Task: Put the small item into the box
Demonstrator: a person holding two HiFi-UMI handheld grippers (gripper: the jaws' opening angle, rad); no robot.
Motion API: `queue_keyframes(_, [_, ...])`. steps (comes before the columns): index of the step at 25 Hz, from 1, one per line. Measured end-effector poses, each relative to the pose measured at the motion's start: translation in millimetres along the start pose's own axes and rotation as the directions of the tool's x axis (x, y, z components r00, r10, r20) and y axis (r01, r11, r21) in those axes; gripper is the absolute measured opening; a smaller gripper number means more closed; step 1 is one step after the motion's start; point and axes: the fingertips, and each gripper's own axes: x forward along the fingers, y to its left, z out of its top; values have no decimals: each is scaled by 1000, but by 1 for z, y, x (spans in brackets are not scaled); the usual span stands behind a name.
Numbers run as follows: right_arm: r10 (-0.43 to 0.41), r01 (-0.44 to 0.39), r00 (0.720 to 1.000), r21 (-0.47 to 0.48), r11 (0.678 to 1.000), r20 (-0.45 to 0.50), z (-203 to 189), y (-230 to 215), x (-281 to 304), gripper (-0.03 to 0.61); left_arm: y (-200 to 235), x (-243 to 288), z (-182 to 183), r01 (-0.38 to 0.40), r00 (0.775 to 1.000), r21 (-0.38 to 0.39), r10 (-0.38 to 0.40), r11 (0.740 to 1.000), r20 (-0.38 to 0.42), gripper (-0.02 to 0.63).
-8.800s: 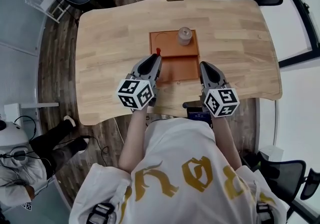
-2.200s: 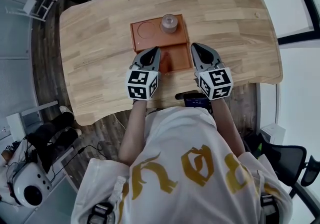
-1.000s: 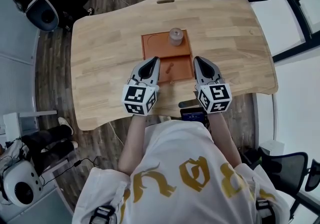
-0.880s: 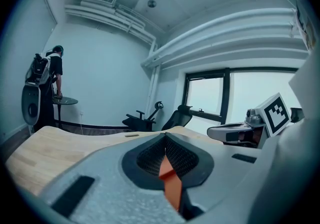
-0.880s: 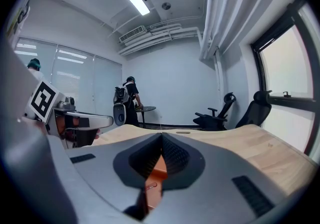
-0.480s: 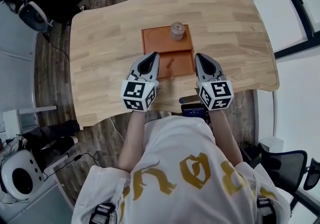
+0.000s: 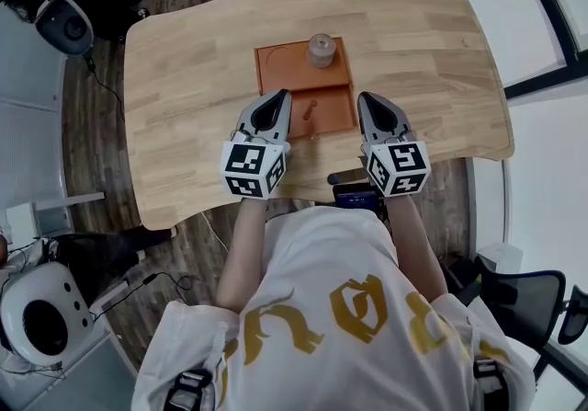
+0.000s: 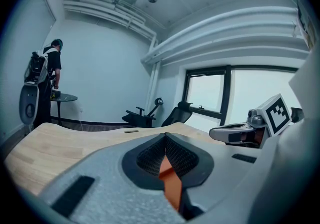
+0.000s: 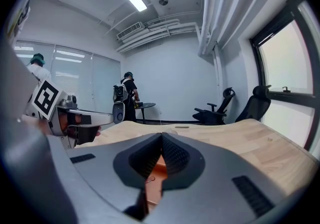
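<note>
Since the earliest frame the small item (image 7: 310,108) has left the left gripper (image 7: 284,95) and lies loose in the box (image 7: 276,64), in the compartment toward the near edge of the table (image 7: 184,78). The placing looks done, and I judge that only drawing the grippers back is left. Both the left gripper and the right gripper (image 7: 364,97) have their jaws closed tip to tip on nothing; the item lies between them, touching neither, somewhat nearer the left one.
</note>
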Motion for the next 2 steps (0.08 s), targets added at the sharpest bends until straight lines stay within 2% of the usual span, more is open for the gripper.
queue_keyframes(2, [4, -4, 1000, 4, 1000, -5, -2, -1, 0, 11, 0, 1, -1, -2, 1000, 0, 2, 1000, -2, 11])
